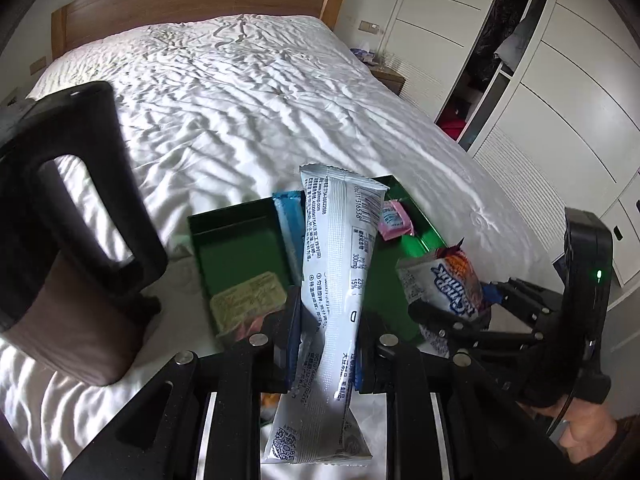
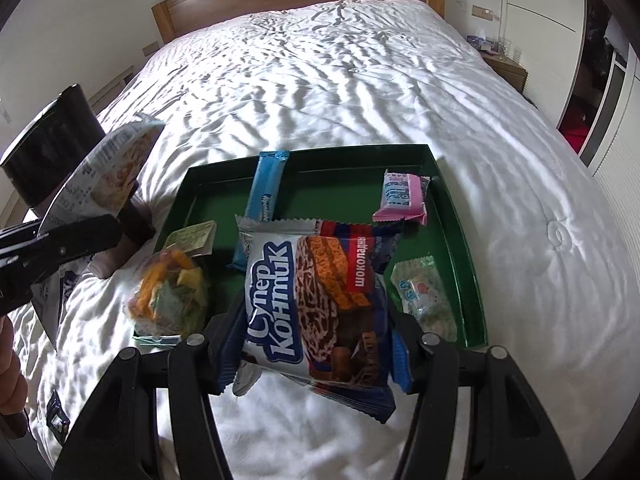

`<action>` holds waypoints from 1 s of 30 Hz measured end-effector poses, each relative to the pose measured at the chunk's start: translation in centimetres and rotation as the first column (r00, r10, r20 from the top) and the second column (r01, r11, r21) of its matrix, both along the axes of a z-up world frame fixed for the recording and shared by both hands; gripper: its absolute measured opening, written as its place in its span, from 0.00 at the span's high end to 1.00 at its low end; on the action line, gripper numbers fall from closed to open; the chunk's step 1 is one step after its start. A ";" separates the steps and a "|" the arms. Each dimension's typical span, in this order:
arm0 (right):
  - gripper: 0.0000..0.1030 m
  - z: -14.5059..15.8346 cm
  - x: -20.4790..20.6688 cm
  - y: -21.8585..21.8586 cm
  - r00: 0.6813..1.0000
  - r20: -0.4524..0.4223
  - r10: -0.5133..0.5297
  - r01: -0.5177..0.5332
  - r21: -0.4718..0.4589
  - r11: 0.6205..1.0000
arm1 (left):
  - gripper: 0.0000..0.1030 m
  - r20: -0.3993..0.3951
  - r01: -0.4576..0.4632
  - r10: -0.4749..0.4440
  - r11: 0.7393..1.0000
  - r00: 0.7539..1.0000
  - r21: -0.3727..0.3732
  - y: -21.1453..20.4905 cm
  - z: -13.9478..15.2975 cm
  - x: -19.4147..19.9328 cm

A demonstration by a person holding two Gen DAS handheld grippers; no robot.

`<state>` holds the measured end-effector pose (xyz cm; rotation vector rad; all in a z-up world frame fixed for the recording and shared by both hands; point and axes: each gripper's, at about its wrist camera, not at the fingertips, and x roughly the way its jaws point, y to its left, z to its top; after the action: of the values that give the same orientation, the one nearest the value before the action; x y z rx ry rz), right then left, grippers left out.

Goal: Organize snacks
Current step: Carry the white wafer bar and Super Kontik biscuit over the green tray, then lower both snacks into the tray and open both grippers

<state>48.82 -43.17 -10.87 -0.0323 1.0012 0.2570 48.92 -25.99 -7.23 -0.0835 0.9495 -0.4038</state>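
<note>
Our left tool (image 1: 328, 344) pinches a long white snack pack (image 1: 336, 280) that stands up tall, and our right tool (image 2: 316, 360) pinches a blue cookie pack (image 2: 316, 300) just above the near edge of the green tray (image 2: 460, 248). Behind them the tray sits on the white bed (image 2: 360, 80) with a light blue bar (image 2: 266, 186), a pink pack (image 2: 402, 198) and a clear candy bag (image 2: 426, 300) inside, while a bag of colorful chips (image 2: 170, 292) rests at its left edge.

White snack pouch (image 1: 340, 280) and biscuit pack (image 2: 316, 300) held above green tray (image 2: 460, 216).
</note>
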 end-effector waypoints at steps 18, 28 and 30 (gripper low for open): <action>0.42 -4.3 4.6 -2.3 0.999 -0.047 -0.013 0.011 -0.051 0.999 | 0.84 -0.125 -0.176 0.182 0.983 0.975 0.056 -2.3 -5.5 7.3; 0.42 -5.4 5.5 -2.4 0.998 -0.069 -0.002 -0.004 -0.086 0.996 | 0.83 -0.157 -0.271 0.281 0.959 0.947 0.082 -1.5 -7.7 8.5; 0.42 -5.5 5.4 -2.4 0.998 -0.068 -0.003 -0.003 -0.085 0.996 | 0.83 -0.160 -0.279 0.289 0.957 0.944 0.080 -1.6 -7.9 8.4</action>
<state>54.24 -45.60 -16.34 -0.1017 1.0792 0.2167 57.30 -27.56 -15.10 -0.2041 1.0985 -0.1031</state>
